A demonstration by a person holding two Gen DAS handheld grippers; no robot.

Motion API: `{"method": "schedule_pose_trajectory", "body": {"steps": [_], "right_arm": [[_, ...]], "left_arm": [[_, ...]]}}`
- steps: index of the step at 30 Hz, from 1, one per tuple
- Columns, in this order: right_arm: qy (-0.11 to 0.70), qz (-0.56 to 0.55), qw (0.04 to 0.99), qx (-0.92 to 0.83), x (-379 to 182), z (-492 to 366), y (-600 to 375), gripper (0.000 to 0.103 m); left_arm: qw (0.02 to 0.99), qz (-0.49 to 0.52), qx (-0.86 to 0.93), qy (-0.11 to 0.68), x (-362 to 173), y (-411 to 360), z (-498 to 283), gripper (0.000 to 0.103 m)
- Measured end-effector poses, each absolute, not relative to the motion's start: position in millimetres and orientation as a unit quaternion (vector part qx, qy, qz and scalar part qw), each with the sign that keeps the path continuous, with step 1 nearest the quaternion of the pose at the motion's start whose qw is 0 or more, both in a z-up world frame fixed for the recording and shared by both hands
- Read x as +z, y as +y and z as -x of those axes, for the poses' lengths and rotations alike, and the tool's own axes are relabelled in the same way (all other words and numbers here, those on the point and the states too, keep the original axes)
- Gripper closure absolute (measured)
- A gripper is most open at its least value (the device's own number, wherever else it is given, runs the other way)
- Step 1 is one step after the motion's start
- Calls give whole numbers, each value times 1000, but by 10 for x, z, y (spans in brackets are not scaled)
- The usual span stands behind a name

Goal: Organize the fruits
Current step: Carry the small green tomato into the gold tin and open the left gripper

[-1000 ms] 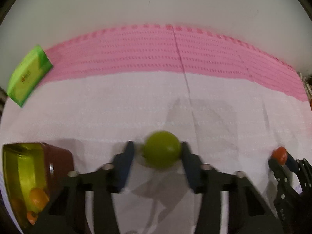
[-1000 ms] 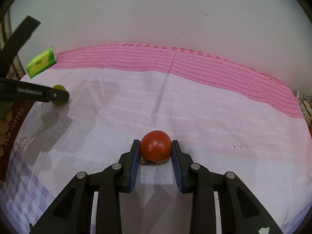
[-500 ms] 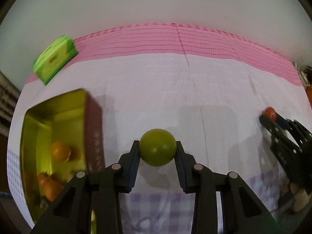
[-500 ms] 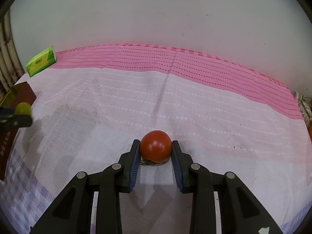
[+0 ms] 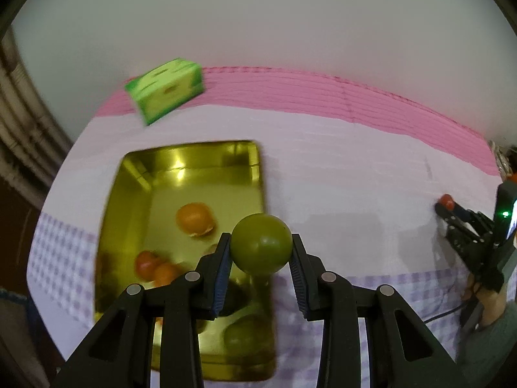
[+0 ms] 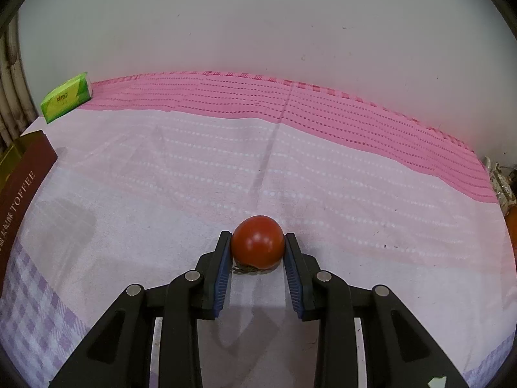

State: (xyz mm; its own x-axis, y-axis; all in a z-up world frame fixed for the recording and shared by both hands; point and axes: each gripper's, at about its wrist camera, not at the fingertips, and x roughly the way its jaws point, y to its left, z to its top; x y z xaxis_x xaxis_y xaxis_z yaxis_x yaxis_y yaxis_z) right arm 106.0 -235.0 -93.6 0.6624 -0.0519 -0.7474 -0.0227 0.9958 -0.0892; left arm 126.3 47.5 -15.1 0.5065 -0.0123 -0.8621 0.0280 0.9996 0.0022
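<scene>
My left gripper (image 5: 261,252) is shut on a round green fruit (image 5: 261,248) and holds it above the right side of an open gold tin (image 5: 139,174). The tin holds an orange fruit (image 5: 194,219), small red and orange fruits (image 5: 155,266) and a green fruit (image 5: 242,336) at its near end. My right gripper (image 6: 257,248) is shut on a red tomato (image 6: 257,245) that rests low on the cloth. The right gripper also shows far right in the left wrist view (image 5: 452,213). The tin's brown side (image 6: 19,181) shows at the left edge of the right wrist view.
A green tissue pack (image 5: 166,89) lies at the back left near the wall; it also shows in the right wrist view (image 6: 66,97). A pink and white cloth (image 6: 258,161) covers the table. A white wall stands behind.
My left gripper has lifted the green fruit and carried it left, from the cloth to above the gold tin. My right gripper has stayed still with the tomato.
</scene>
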Motion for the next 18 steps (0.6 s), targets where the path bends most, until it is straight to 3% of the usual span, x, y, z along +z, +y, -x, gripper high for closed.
{"method": "schedule_pose_trajectory", "body": {"steps": [18], "right_arm": [[409,56,911,-14,-950,-1063,-2325,73]], "left_arm": [[846,8,40,532,-530,1189,-1104,67]]}}
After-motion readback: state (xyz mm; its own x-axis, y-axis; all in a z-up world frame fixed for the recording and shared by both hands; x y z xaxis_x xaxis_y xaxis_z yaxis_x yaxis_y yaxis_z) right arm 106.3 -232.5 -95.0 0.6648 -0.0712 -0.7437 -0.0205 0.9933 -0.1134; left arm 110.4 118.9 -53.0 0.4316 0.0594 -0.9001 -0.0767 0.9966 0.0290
